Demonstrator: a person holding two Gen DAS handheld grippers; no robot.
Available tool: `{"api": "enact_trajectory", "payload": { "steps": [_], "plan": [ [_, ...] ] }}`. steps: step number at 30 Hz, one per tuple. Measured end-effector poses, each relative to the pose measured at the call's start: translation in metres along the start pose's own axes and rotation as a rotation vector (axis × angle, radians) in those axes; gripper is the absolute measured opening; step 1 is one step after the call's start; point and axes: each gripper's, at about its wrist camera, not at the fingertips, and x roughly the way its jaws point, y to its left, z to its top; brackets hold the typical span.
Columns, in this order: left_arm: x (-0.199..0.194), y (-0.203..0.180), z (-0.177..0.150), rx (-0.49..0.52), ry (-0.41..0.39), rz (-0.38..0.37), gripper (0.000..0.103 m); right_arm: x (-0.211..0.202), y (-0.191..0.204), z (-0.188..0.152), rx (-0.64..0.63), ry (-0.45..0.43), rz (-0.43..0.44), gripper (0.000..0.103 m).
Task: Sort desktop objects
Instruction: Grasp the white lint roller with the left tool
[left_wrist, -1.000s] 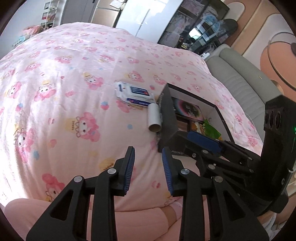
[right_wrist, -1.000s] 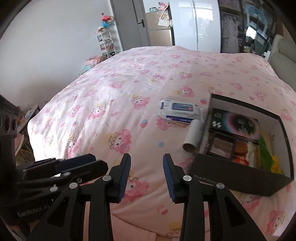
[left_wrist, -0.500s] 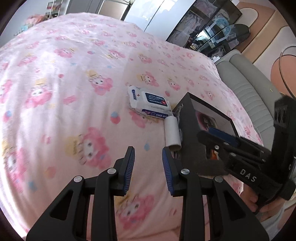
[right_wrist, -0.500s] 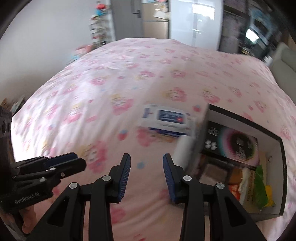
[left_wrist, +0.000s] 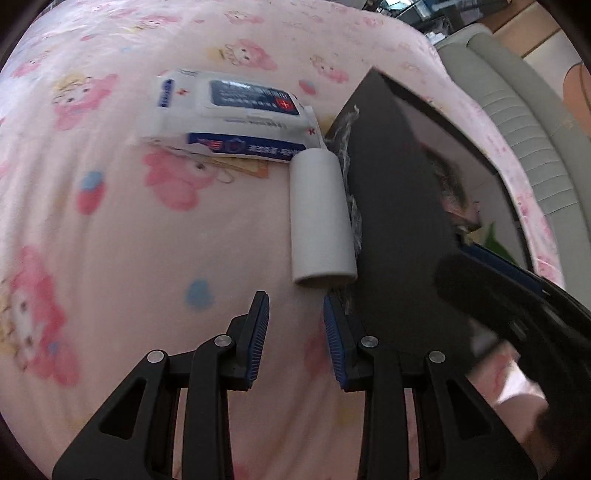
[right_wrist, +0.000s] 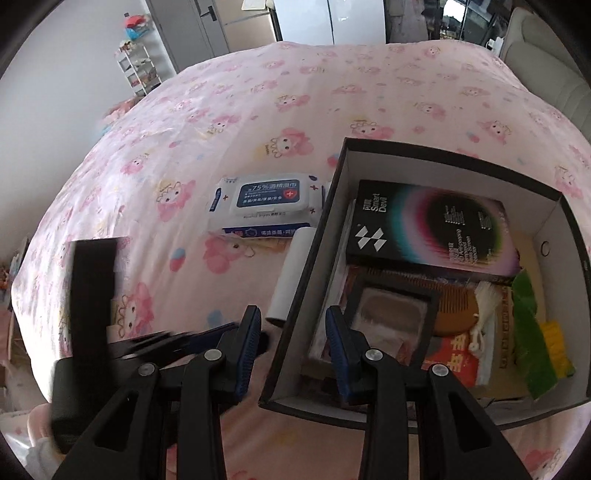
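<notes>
Across the left wrist view, left to right: pink cartoon-print bedsheet (left_wrist: 110, 229), filling most of the frame. Upper centre, white-and-blue soft pack of wet wipes (left_wrist: 236, 114); an orange-edged item beneath it is mostly hidden. Centre, white cardboard-like tube (left_wrist: 319, 218), lying just beside the black box wall (left_wrist: 395, 221). Bottom centre, left gripper (left_wrist: 295, 328), jaws parted with nothing between them, its tips near the tube's open end. Lower right, right gripper (left_wrist: 517, 295), blurred; the box interior is largely cut off.

Across the right wrist view: lower left, left gripper (right_wrist: 207, 336), blurred. Centre, wipes pack (right_wrist: 266, 203), the tube (right_wrist: 291, 277) partly hidden by the box rim (right_wrist: 314, 258). Bottom centre, right gripper (right_wrist: 293, 332), parted and empty, straddling that rim. Right, inside the box: black printed carton (right_wrist: 432, 229), wooden comb (right_wrist: 454, 306), green packet (right_wrist: 532, 332); lower items are indistinct.
</notes>
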Motion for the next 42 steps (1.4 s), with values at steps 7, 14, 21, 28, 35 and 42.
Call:
{"api": "enact_trajectory", "payload": {
  "steps": [7,14,21,28,35,42],
  "plan": [
    [0.006,0.000,-0.003,-0.032,-0.056,0.052,0.003,0.002,0.000,-0.005,0.007,0.006,-0.007,0.033],
    [-0.057,0.032,-0.045,-0.057,-0.075,0.053,0.002,-0.009,0.027,-0.013,-0.056,-0.024,0.012,0.041],
    [-0.092,0.078,-0.070,-0.114,-0.041,0.114,0.004,-0.038,0.059,-0.024,-0.145,-0.158,-0.004,0.041],
    [-0.113,0.129,-0.094,-0.334,-0.109,-0.036,0.005,0.001,0.096,-0.040,-0.283,-0.071,0.109,0.041],
    [-0.102,0.119,-0.095,-0.295,-0.095,-0.124,0.005,0.047,0.095,-0.034,-0.226,0.009,0.111,0.041],
    [-0.096,0.112,-0.094,-0.272,-0.105,-0.045,0.009,0.056,0.094,-0.042,-0.210,0.071,0.271,0.041]
  ]
}}
